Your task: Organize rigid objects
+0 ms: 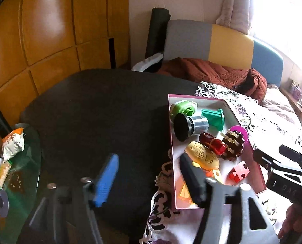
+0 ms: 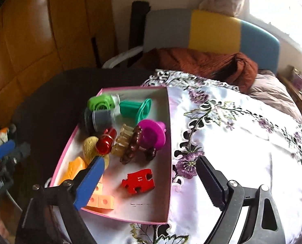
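A: We are hovering both tongs over the pink box point(image 2: 169, 142), which is sitting on the embroidered cloth point(image 2: 242, 142) near the counter's left edge, partly over its dark bare part point(image 1: 100, 111). All the rigid pieces we can see are lying inside it already.

B: So what are we doing well here? The right tongs point(image 2: 148, 174) are standing wide, nothing between them, above the red puzzle piece point(image 2: 139, 181). The left tongs point(image 1: 148, 174) are spread too, empty, at the box's left wall.

A: We are judging this a release step, so we are keeping the tongs wide and lifting clear without knocking the red bottle point(image 1: 212, 145) or the orange blocks point(image 2: 102, 200).

B: Both tongs are pointing steeply down toward the box.
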The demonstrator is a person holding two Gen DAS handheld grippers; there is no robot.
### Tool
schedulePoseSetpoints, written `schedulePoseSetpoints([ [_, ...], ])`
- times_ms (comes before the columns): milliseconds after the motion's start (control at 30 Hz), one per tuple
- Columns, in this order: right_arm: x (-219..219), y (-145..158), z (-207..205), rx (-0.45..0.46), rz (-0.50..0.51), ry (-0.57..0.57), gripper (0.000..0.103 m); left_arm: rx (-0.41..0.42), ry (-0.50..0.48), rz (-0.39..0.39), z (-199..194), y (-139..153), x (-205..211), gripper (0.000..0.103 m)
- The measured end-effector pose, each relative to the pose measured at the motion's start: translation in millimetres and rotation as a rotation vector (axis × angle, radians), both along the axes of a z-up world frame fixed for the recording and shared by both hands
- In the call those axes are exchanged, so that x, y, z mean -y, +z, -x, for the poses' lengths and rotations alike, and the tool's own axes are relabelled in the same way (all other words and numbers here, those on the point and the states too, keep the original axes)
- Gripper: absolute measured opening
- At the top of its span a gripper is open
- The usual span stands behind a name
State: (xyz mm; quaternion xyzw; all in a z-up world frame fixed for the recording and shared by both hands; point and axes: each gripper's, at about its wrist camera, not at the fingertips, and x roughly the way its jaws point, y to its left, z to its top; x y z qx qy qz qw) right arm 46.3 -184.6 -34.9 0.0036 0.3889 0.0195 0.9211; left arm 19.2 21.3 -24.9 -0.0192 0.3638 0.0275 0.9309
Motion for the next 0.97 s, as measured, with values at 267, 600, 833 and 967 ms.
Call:
schedulePoseSetpoints([
  [267,-8,8,22,0.061,0.000,-0.002,0.093,0.028,0.062,0.007,16,5,-3,0.066],
  [600,-6,14,29,0.082,-0.013,-0.017,0.093,0.042,0.049,0.050,24,10,-3,0.065],
  [833,-8,13,30,0.078,-0.008,-0.009,0.093,0.094,0.048,-0.011,26,13,-1,0.048],
  [967,-10,12,29,0.077,-0.005,-0.005,0.093,0.076,0.048,0.008,23,13,-5,0.048],
])
